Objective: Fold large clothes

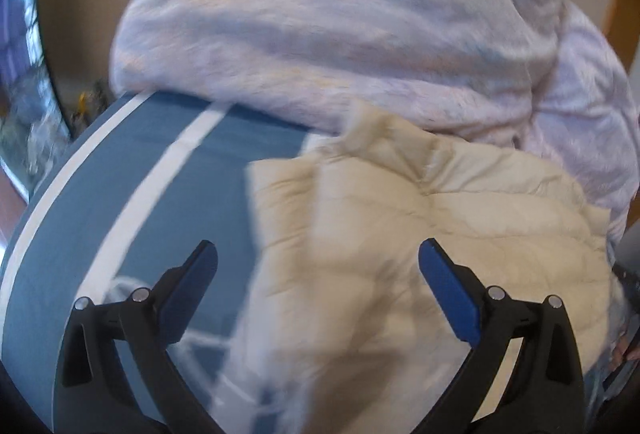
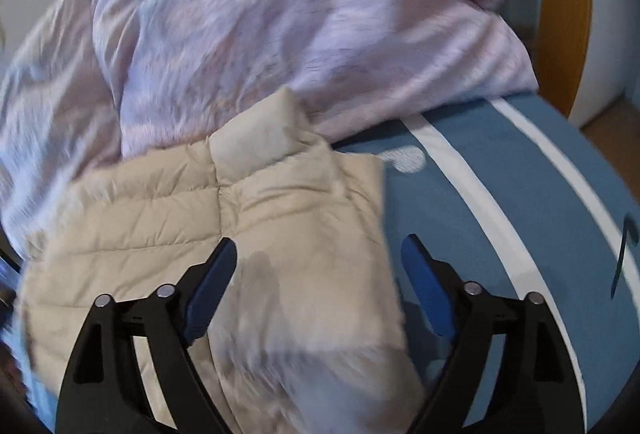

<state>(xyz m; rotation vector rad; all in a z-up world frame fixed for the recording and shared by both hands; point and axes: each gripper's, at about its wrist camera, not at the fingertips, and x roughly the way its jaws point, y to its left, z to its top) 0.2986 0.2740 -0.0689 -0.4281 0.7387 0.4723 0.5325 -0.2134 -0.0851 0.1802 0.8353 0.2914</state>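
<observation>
a cream puffer jacket (image 1: 400,234) lies on the blue striped bed (image 1: 160,173), just in front of a lilac duvet (image 1: 320,25). left tool (image 1: 318,260) and right tool (image 2: 318,256) hover open, empty. likely between folds; next, grip an edge.

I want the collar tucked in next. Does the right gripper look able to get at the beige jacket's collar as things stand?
Probably yes. The right gripper is open above the beige jacket, and the collar lies uncovered just ahead, only butting against the lilac duvet behind it.
</observation>
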